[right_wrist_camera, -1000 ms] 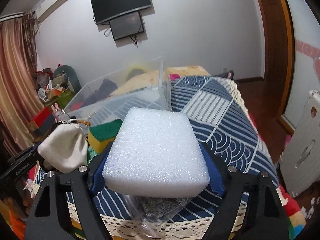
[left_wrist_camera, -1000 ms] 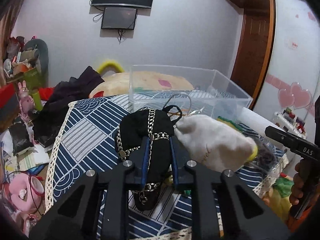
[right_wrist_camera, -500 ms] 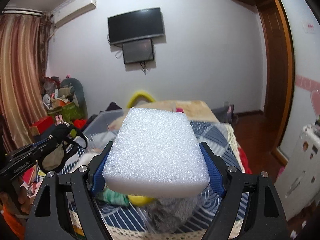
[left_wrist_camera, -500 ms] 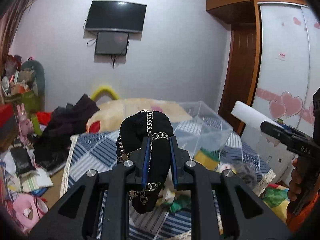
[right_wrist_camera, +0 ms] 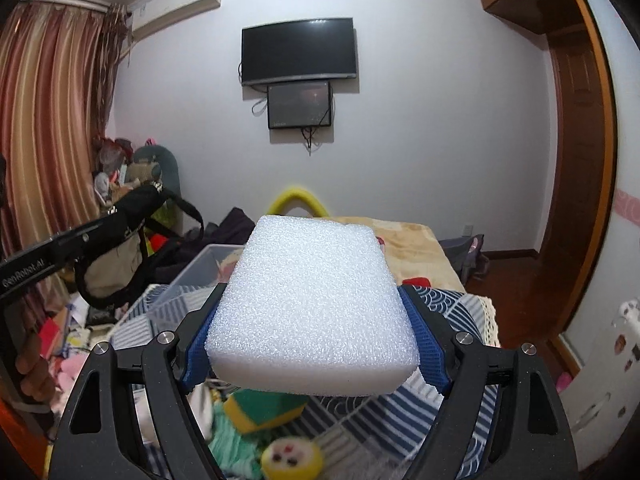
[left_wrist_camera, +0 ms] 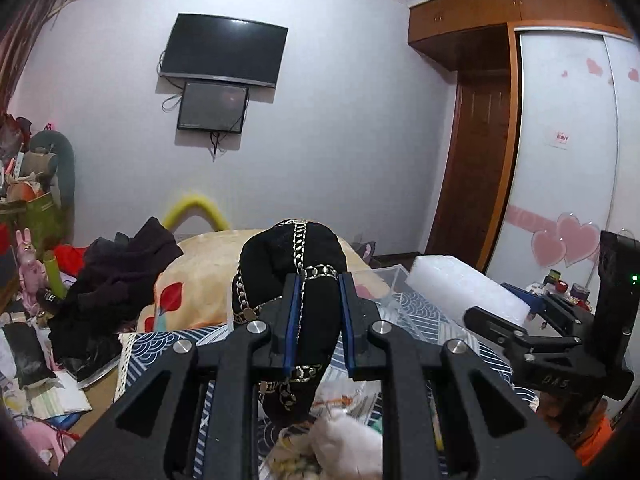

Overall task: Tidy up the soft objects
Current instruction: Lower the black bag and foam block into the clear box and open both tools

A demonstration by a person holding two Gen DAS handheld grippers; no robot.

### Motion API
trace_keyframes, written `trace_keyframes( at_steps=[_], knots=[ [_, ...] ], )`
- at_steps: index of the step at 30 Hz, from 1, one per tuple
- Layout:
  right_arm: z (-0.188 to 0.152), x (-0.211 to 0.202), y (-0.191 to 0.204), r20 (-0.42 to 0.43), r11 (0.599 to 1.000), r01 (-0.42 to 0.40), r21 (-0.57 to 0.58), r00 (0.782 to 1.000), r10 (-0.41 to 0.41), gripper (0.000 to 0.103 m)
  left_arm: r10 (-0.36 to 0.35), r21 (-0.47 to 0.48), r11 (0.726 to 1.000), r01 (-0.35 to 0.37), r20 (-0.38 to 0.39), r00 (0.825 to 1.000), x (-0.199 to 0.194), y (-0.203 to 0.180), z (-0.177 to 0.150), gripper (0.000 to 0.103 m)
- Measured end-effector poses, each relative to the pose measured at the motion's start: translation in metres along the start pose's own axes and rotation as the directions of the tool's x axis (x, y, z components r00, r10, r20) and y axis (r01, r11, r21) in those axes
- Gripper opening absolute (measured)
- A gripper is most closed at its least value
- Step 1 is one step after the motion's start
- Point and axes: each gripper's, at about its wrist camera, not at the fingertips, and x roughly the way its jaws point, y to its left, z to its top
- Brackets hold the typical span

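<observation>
My left gripper (left_wrist_camera: 318,320) is shut on a black fabric pouch with a gold chain (left_wrist_camera: 292,256), held high above the bed. It also shows at the left of the right wrist view (right_wrist_camera: 132,208). My right gripper (right_wrist_camera: 312,336) is shut on a white foam block (right_wrist_camera: 312,300), also held up. The block shows at the right of the left wrist view (left_wrist_camera: 460,288). A clear plastic bin (right_wrist_camera: 200,268) stands on the blue patterned bedspread (right_wrist_camera: 452,304) below and ahead.
Loose soft items lie on the bedspread below: a green-and-yellow sponge (right_wrist_camera: 264,412), a yellow round toy (right_wrist_camera: 292,458), a white furry piece (left_wrist_camera: 344,440). Dark clothes (left_wrist_camera: 116,268) are heaped at the left. A wardrobe (left_wrist_camera: 568,160) and door stand at the right.
Both grippers have risen well above the bed with their loads. The bin and the loose items have dropped low in both views. The two grippers are closer together.
</observation>
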Motion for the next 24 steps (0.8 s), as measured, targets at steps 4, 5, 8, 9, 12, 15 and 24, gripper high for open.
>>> trace_keyframes(
  at_steps=[4, 5, 8, 9, 12, 15, 24],
  knots=[
    [0.004, 0.02, 0.0, -0.043, 1.0, 0.0, -0.014, 0.999, 0.0, 0.079, 0.013, 0.022, 1.0, -0.012, -0.051, 0.999, 0.03, -0.002, 0.0, 0.018],
    [0.004, 0.024, -0.002, -0.055, 1.0, -0.003, -0.014, 0.998, 0.002, 0.079, 0.011, 0.023, 1.0, -0.01, -0.062, 0.998, 0.034, -0.003, -0.002, 0.018],
    [0.007, 0.039, -0.003, -0.102, 1.0, -0.012, -0.02, 0.995, 0.009, 0.079, -0.005, 0.013, 1.0, 0.007, -0.121, 0.993, 0.056, 0.0, -0.006, 0.018],
    [0.007, 0.043, -0.003, -0.118, 1.0, -0.015, -0.024, 0.993, 0.012, 0.079, -0.01, 0.005, 1.0, 0.011, -0.151, 0.989, 0.066, 0.002, -0.008, 0.018],
    [0.004, 0.054, -0.003, -0.15, 0.998, -0.014, -0.062, 0.989, 0.004, 0.079, -0.015, 0.007, 1.0, 0.017, -0.213, 0.977, 0.086, 0.003, -0.015, 0.018],
    [-0.003, 0.06, -0.002, -0.187, 0.995, -0.017, -0.096, 0.982, -0.001, 0.079, 0.0, 0.024, 1.0, 0.006, -0.253, 0.967, 0.101, 0.001, -0.02, 0.018],
    [-0.008, 0.076, -0.005, -0.295, 0.99, -0.022, -0.137, 0.955, -0.019, 0.08, 0.018, 0.026, 1.0, -0.01, -0.324, 0.946, 0.119, -0.003, -0.034, 0.027]
  ],
)
